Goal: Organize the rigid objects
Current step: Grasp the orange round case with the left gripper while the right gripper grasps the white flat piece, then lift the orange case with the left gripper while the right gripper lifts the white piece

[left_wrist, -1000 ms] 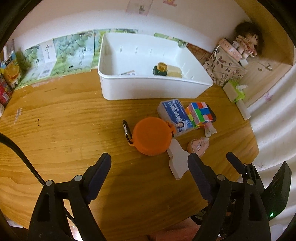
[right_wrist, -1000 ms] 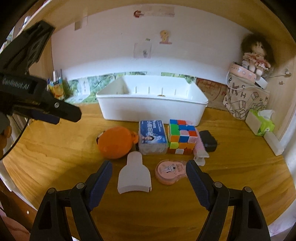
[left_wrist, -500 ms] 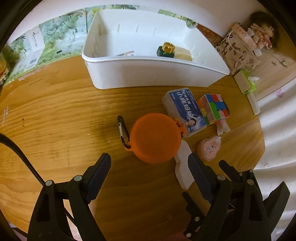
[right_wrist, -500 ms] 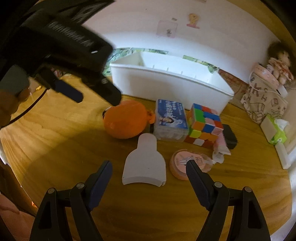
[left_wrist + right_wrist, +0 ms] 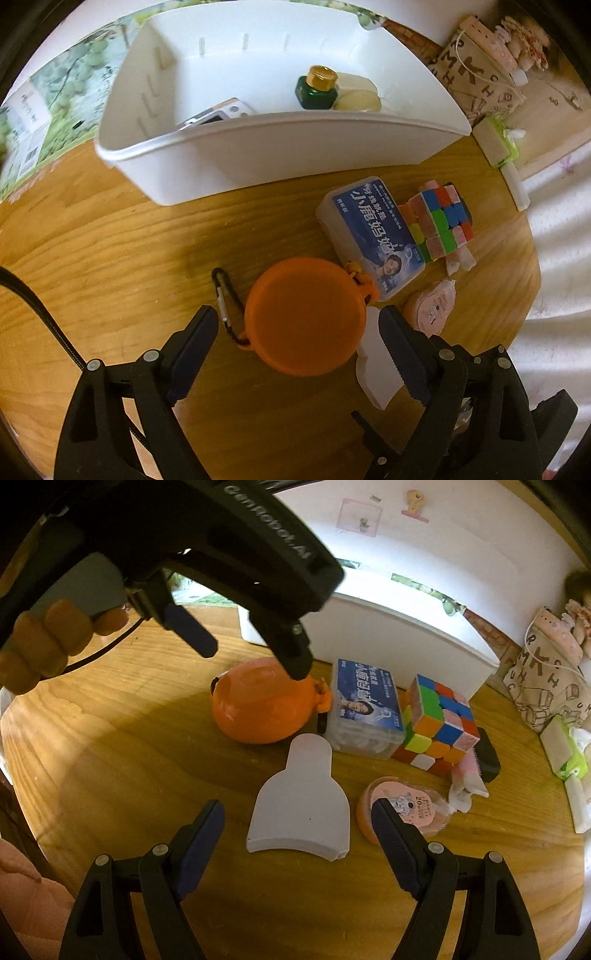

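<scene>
1. Two grippers work over the desk; the step in hand looks like picking up the orange round case, which lies in front of the white bin
2. Left gripper hangs almost straight above the case with its fingers spread, one on each side and not yet touching; the jaws have just been opening a little further, with the case between them
3. Next move, as I judge it: sink until the pads flank the rim, close, then lift the case over the bin's near wall to join the green bottle inside
4. The case is round, so it has no real long axis; its carabiner trails to the left, its small tab to the right toward the blue-labelled box
5. Right gripper waits with fingers spread over the white flat piece, holding nothing; that piece's long axis runs toward the bin, narrow neck nearest it
6. Further right of the case sit the colour cube and the pink tape roll
</scene>
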A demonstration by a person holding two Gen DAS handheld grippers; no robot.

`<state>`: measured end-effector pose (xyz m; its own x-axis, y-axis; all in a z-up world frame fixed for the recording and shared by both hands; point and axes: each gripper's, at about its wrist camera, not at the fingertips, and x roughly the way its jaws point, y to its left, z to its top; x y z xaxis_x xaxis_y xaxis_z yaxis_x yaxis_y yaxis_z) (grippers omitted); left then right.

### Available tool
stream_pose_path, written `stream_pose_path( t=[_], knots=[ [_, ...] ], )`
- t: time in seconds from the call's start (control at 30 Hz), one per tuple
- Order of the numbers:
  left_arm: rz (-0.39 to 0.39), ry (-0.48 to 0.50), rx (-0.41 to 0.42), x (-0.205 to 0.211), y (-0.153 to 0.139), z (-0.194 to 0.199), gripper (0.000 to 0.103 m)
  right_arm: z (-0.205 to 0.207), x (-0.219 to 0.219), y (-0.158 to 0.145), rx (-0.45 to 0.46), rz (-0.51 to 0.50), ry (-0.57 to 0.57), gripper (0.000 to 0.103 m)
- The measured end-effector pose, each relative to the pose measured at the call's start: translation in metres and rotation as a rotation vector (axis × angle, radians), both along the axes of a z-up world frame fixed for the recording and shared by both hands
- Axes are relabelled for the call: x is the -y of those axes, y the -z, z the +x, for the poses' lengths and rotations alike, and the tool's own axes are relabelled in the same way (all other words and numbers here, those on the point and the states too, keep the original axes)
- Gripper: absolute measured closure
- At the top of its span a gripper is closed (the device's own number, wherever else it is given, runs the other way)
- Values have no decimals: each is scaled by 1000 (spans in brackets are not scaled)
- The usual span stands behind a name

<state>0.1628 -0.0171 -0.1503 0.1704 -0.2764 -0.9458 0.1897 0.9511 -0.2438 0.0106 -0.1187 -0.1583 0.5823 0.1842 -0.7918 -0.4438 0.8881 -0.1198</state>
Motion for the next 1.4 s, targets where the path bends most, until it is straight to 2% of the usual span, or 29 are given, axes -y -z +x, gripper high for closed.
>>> stream_pose_path(
  t=[0.33, 0.5, 0.67, 0.83, 0.97, 1.0, 1.4],
  knots=[
    [35, 50, -32, 7, 13, 11, 13, 3, -8, 8, -38, -25, -35, 21],
    [17, 56, -58, 5, 20, 15, 12, 3, -10, 13, -59, -37, -42, 28],
    [34, 77, -47, 11, 21, 15, 12, 6, -7, 14, -77, -4, -39, 32],
    [40, 91, -52, 20, 23, 21, 12, 11, -2, 15, -103, 40, -37, 42],
    [-17, 53, -160, 20, 41, 25, 17, 12, -1, 15, -110, 45, -37, 42],
    [-13, 47, -159, 20, 42, 25, 20, 13, -2, 15, -112, 45, -37, 43],
    [-13, 63, -128, 21, 42, 21, 20, 25, 0, 15, -161, 42, -33, 43]
  ],
)
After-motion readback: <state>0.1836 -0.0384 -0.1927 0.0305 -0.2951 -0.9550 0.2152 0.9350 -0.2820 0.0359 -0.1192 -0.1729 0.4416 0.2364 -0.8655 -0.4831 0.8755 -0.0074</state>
